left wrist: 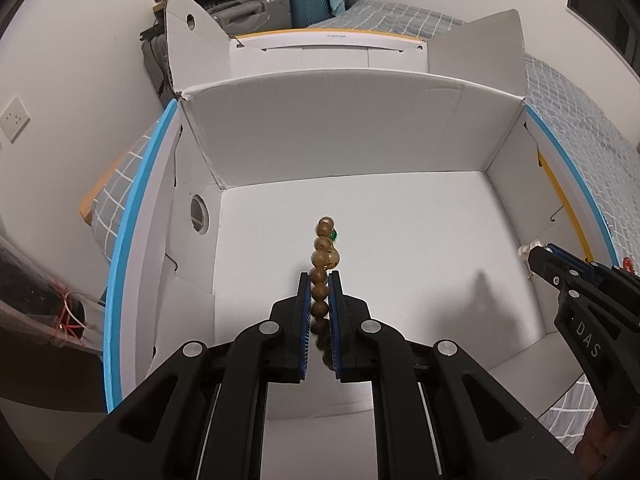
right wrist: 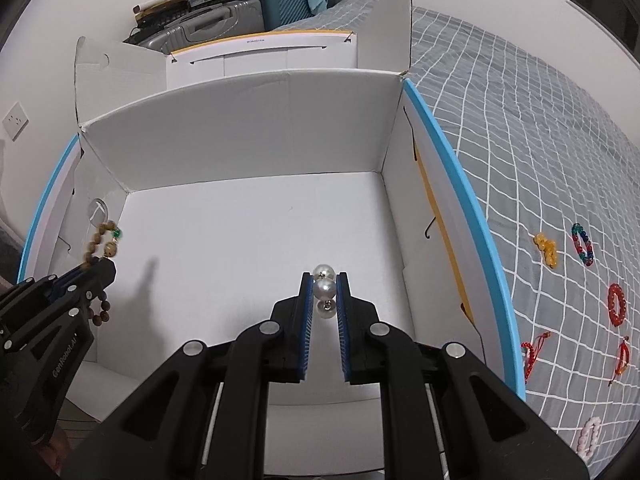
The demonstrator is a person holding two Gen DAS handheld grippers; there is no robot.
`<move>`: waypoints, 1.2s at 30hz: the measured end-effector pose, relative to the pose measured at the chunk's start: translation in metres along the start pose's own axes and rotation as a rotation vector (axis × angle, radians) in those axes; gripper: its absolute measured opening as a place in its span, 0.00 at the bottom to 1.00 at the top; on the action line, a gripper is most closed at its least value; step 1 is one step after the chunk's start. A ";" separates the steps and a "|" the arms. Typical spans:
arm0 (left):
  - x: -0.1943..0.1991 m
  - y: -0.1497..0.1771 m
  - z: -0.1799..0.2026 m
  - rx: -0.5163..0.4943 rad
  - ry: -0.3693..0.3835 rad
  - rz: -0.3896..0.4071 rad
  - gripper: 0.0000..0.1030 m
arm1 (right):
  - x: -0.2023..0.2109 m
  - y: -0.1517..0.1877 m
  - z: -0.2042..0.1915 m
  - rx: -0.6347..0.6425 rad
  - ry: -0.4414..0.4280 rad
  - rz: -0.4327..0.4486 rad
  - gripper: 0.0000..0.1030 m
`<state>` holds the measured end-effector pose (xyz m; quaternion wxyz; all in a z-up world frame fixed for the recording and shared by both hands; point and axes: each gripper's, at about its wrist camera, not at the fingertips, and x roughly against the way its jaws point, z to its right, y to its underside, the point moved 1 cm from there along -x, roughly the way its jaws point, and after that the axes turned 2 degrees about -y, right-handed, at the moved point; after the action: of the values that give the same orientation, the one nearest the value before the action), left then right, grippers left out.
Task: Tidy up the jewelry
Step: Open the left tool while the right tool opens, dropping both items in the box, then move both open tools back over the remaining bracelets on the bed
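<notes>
A: What is my left tool [left wrist: 320, 280] doing?

B: Its blue pads are pinched on a string of brown wooden beads [left wrist: 325, 256]. The beads run up between the fingers in the lower middle of the left wrist view and stick out past the tips, with one small green bead [left wrist: 333, 235] near the top end.

A: And my right tool [right wrist: 324, 280]?

B: It is clamped on a pearl piece [right wrist: 324, 288], big white pearls stacked between the pads, at the lower middle of the right wrist view.

A: Where am I holding them?

B: Both over the white cardboard box [left wrist: 332, 136], which fills the centre of each view with its flaps standing up. I cannot tell whether either piece touches the box floor. In the right wrist view my left tool shows at the lower left with the wooden beads dangling from it; in the left wrist view my right tool comes in at the right edge.

A: Anything outside the box?

B: On the grey checked bedspread [right wrist: 520, 120], right side of the right wrist view: a yellow bead bracelet [right wrist: 547, 249], a multicoloured one [right wrist: 583, 244], a red one [right wrist: 618, 305], two red cord pieces further down and a pale pink bracelet [right wrist: 588, 438] at the lower right
</notes>
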<state>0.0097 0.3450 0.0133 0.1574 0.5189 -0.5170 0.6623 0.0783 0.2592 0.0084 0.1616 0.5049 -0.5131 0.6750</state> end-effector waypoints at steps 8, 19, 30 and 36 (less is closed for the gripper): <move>0.005 0.000 -0.006 0.017 -0.014 0.011 0.29 | 0.006 0.001 -0.003 -0.001 -0.006 0.014 0.32; 0.062 -0.002 0.004 0.001 -0.024 0.179 0.70 | 0.083 -0.007 0.033 -0.055 0.058 0.207 0.89; 0.100 0.005 0.072 -0.074 0.070 0.273 0.91 | 0.137 0.022 0.106 -0.118 0.155 0.279 0.93; 0.114 0.012 0.117 -0.126 0.138 0.303 0.94 | 0.162 0.048 0.149 -0.165 0.196 0.301 0.93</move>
<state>0.0159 0.2034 0.0953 0.1231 0.3774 -0.6178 0.6788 0.0488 0.0625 0.1145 0.1489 0.3392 -0.6181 0.6933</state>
